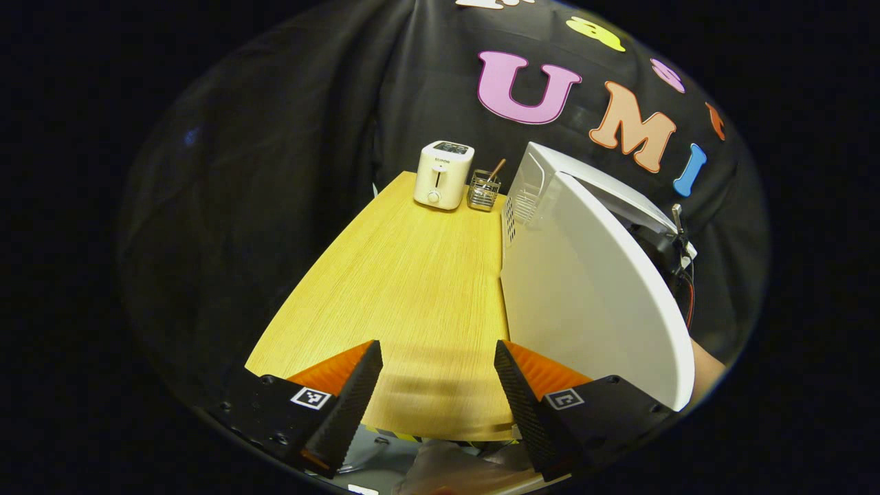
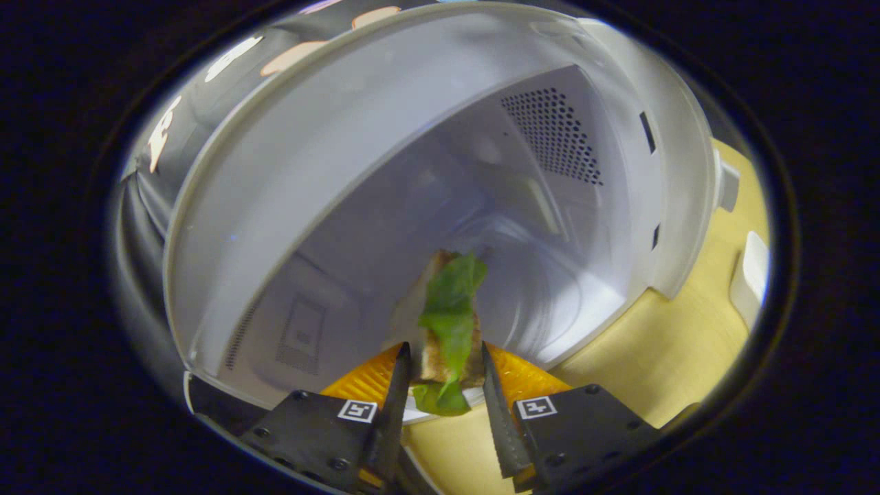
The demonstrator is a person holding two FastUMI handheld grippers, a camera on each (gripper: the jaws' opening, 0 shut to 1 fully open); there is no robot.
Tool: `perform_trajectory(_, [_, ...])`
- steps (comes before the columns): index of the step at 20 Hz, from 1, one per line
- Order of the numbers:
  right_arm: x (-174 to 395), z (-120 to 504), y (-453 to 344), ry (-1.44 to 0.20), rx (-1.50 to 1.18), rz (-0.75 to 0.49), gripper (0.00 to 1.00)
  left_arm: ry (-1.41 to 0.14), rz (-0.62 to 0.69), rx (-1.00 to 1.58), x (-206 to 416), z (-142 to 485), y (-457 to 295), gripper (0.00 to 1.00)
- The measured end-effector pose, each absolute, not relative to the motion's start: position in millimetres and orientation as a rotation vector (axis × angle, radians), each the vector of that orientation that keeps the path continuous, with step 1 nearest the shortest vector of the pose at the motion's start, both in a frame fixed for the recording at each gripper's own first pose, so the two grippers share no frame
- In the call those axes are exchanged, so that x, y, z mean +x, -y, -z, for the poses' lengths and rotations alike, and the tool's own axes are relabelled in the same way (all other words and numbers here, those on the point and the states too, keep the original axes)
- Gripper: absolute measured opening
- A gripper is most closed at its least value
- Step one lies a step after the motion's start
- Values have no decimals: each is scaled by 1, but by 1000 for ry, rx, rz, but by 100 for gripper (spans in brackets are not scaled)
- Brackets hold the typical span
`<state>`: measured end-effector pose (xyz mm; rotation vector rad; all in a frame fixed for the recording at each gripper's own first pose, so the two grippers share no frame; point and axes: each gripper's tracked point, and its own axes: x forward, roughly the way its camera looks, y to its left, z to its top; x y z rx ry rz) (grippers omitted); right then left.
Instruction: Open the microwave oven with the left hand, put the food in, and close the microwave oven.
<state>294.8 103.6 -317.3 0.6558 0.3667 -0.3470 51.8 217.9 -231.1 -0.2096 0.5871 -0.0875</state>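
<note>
The white microwave point(image 1: 543, 179) stands on the right of the wooden table with its door point(image 1: 591, 295) swung wide open toward me. My left gripper point(image 1: 438, 368) is open, hovering over the table's near edge just left of the door, with nothing between its fingers. In the right gripper view the microwave's pale inner cavity point(image 2: 481, 206) opens right ahead. My right gripper point(image 2: 441, 368) is shut on the food point(image 2: 450, 323), a sandwich with green lettuce, held at the cavity's mouth above the turntable point(image 2: 550, 302).
A white toaster point(image 1: 443, 174) and a wire basket point(image 1: 483, 191) with a brown utensil stand at the table's far end. Bare wooden tabletop point(image 1: 405, 289) stretches left of the microwave. A hand and the other gripper's cables point(image 1: 684, 275) show behind the door.
</note>
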Motion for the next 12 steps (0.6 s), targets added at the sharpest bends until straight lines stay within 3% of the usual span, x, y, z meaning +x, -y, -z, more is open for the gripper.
perform_trajectory(1, [293,320,-101,-375,638,362,52,-585,87,-209,52,231,-217,97])
perform_trajectory(3, [290,321,-97,-380,607,368,64,-580,86,-213,50,228,-218,97])
perform_trajectory(4, [290,319,-94,-375,585,378,58,-580,87,-215,50,229,-217,96])
perform_trajectory(5, [288,318,-90,-370,554,390,69,-581,89,-217,49,228,-217,96])
perform_trajectory(6, [286,318,-87,-374,524,397,67,-582,91,-219,49,230,-216,96])
perform_trajectory(7, [284,317,-86,-379,506,399,72,-584,92,-221,47,230,-215,96])
perform_trajectory(9, [279,313,-84,-373,486,398,95,-585,95,-224,46,230,-215,96])
perform_trajectory(11, [270,305,-82,-360,464,401,97,-588,100,-228,43,231,-213,94])
perform_trajectory(12, [265,301,-80,-353,455,403,91,-589,107,-231,42,230,-212,93])
